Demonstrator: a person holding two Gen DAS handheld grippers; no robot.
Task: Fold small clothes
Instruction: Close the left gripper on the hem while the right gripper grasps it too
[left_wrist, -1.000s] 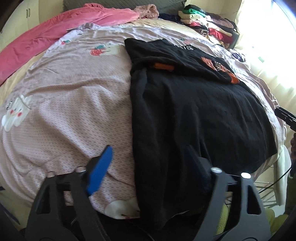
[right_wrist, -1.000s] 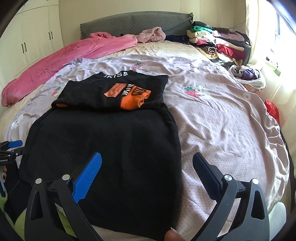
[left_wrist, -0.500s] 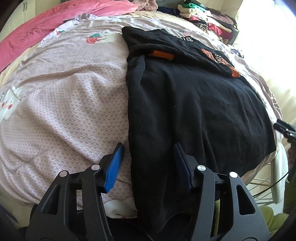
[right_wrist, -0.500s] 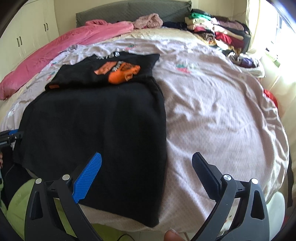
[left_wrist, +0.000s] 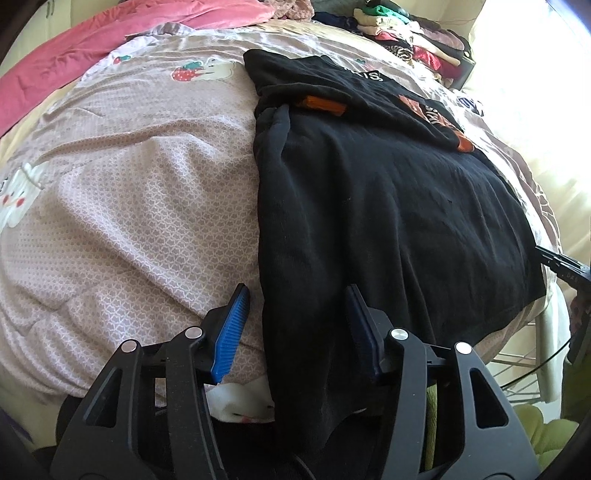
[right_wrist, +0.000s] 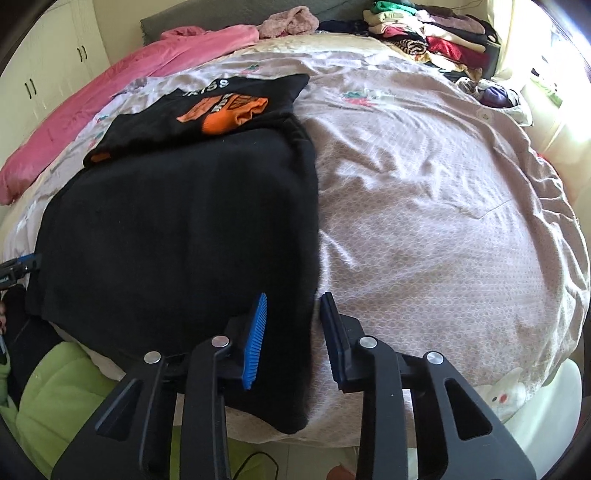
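Note:
A black garment (left_wrist: 388, 221) with an orange print (right_wrist: 225, 110) lies flat on the bed, its top part folded down over itself. In the left wrist view my left gripper (left_wrist: 295, 291) straddles the garment's left edge near the hem; its jaws are closing, with a gap still beside the left pad (left_wrist: 231, 332). In the right wrist view my right gripper (right_wrist: 294, 297) straddles the right edge of the black garment (right_wrist: 184, 229). Its jaws are closing with cloth between them, and the pads do not visibly pinch it. Each gripper's tip shows at the other view's border.
The lilac patterned bedspread (right_wrist: 424, 221) covers the bed. A pink blanket (right_wrist: 110, 96) lies along the far left. A stack of folded clothes (right_wrist: 432, 37) sits at the far right corner. Green fabric (right_wrist: 62, 387) shows below the bed's near edge.
Both grippers have sunk toward the garment's near hem. The left jaws narrowed around the left edge; the right jaws went from wide apart to narrow over the right edge.

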